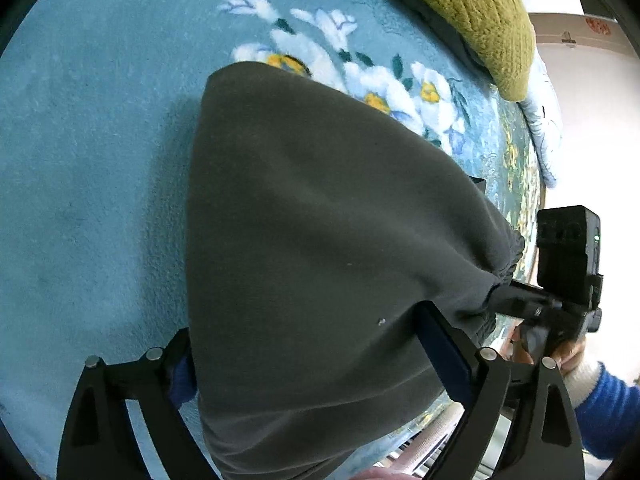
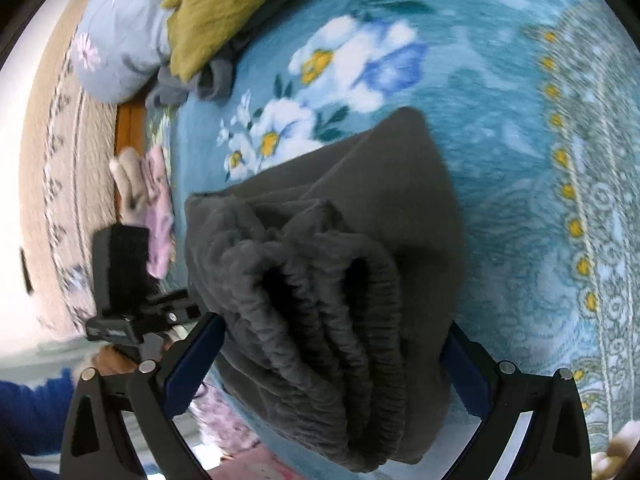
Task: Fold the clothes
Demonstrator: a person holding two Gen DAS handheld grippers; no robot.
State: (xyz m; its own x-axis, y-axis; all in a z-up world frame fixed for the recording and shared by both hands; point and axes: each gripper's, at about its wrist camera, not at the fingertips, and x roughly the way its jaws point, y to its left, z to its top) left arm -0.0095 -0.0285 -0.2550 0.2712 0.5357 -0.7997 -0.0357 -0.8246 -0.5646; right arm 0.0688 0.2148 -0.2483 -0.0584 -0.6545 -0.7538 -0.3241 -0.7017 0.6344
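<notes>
A folded dark grey fleece garment (image 1: 316, 240) is held over a teal floral blanket (image 1: 88, 160). My left gripper (image 1: 308, 360) is shut on one side of the bundle, its jaws wide around the thick cloth. My right gripper (image 2: 332, 364) is shut on the other side, where the gathered elastic waistband (image 2: 320, 312) folds in several layers. In the right wrist view the garment (image 2: 380, 184) reaches forward onto the blanket (image 2: 500, 120). Each gripper shows at the edge of the other's view: the right gripper (image 1: 560, 280), the left gripper (image 2: 132, 292).
A mustard knitted garment (image 1: 472, 12) lies on other dark clothes at the blanket's far edge, with a pale blue pillow (image 2: 120, 28) beside it. A pink cloth (image 2: 158, 208) lies at the bed edge. A patterned rug (image 2: 60, 184) covers the floor.
</notes>
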